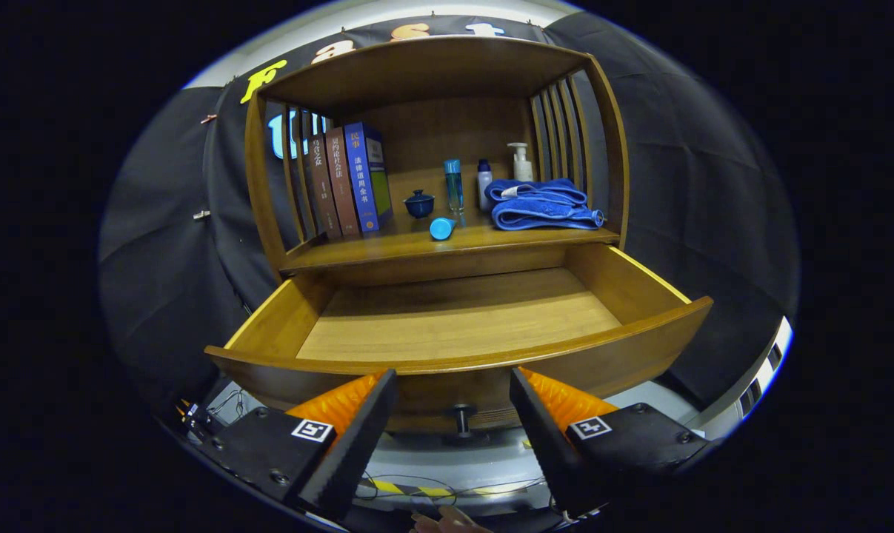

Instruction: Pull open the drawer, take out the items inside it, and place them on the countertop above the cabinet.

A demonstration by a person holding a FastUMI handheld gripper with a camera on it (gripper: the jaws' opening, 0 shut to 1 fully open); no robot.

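Note:
The wooden drawer (458, 326) stands pulled far out of the cabinet, and its floor is bare wood. Its dark knob (461, 420) sits on the drawer front, between my fingers and just beyond them. My gripper (454, 381) is open, with nothing between its fingers, a little in front of the drawer front. On the countertop (387, 248) above the drawer lie a small blue cylinder (441, 228) on its side, a dark blue lidded cup (419, 203), a tall blue bottle (454, 185), a white bottle (484, 185) and a pump bottle (521, 163).
Three books (347, 181) stand upright at the countertop's left. A folded blue towel (539, 203) lies at its right. Slatted side walls and a wooden top enclose the shelf. Below the drawer are cables and striped tape (417, 490) on the floor; a hand (447, 522) shows near me.

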